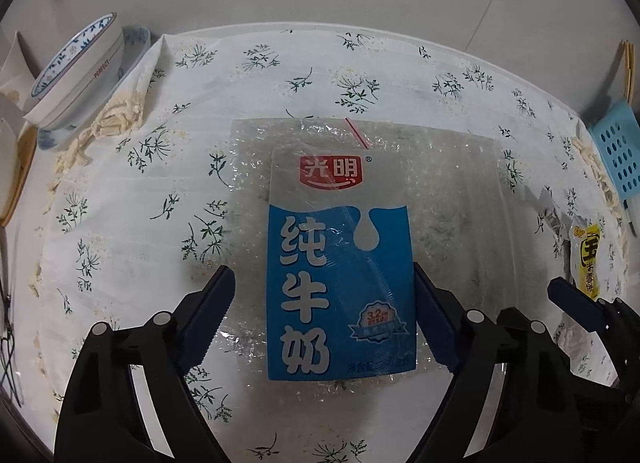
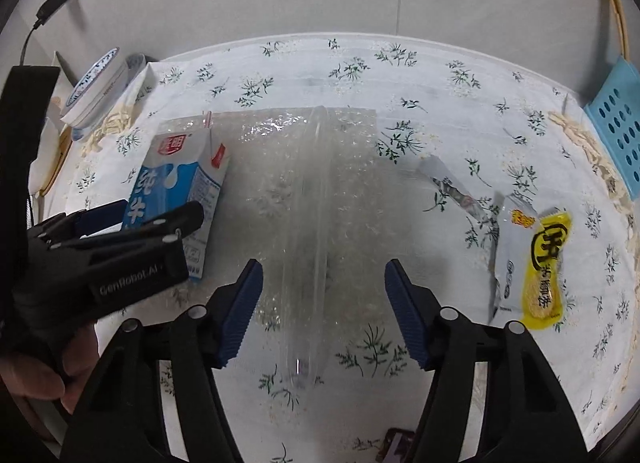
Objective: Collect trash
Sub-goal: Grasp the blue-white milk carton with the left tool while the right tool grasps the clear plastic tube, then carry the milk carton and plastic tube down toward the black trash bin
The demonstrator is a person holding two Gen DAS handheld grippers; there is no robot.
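A blue and white milk carton point(image 1: 340, 263) lies flat on a clear bubble-wrap sheet point(image 1: 452, 191). My left gripper point(image 1: 320, 273) points down over the carton with a finger on each side. The right pad sits at the carton's edge, and a gap shows at the left pad. In the right wrist view the carton point(image 2: 176, 179) shows at the left, with the left gripper point(image 2: 120, 247) over it. My right gripper point(image 2: 324, 266) straddles a clear plastic ridge point(image 2: 316, 223) rising from the sheet. Its pads stand clear of the ridge on both sides.
A yellow snack packet point(image 2: 546, 267), a white wrapper point(image 2: 510, 247) and a torn silver wrapper point(image 2: 452, 187) lie to the right on the floral cloth point(image 2: 400, 63). A patterned bowl point(image 1: 76, 71) stands far left and a blue basket point(image 2: 616, 123) far right. A dark wrapper point(image 2: 396, 443) lies near the front.
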